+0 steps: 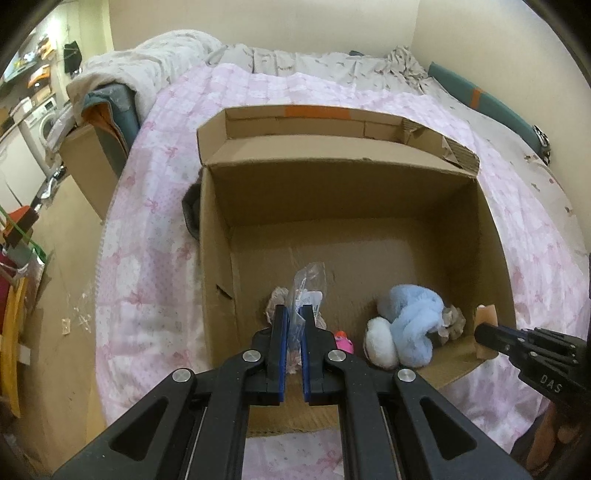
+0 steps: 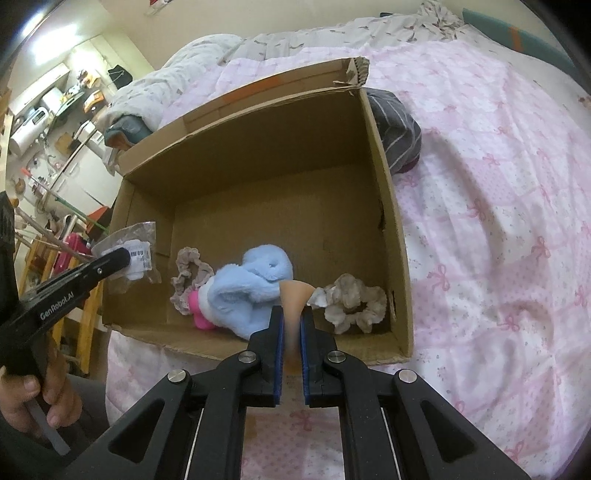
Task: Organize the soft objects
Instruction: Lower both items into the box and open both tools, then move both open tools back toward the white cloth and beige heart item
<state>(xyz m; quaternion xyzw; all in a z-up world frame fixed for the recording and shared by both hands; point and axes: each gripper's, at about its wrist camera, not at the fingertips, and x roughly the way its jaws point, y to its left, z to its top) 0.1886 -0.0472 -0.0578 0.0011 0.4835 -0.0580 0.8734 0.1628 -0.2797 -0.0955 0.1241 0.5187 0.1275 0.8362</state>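
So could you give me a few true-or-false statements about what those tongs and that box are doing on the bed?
1. The left tongs pinch a clear plastic packet. True.
2. The right tongs are empty. False: they grip a peach-coloured sponge.
3. The cardboard box sits on a pink bedspread. True.
4. The blue fluffy toy lies outside the box. False: it lies inside, near the front wall.
5. The box is full to the top. False: most of its floor is bare.

A bed (image 1: 258, 110) with pink bow-print quilt (image 2: 498, 184) fills the room beneath cream walls (image 1: 258, 22). Left of the bed: tan floor (image 1: 70, 258), washing machine (image 1: 46, 118), cluttered shelving (image 2: 55, 99), brightly lit.
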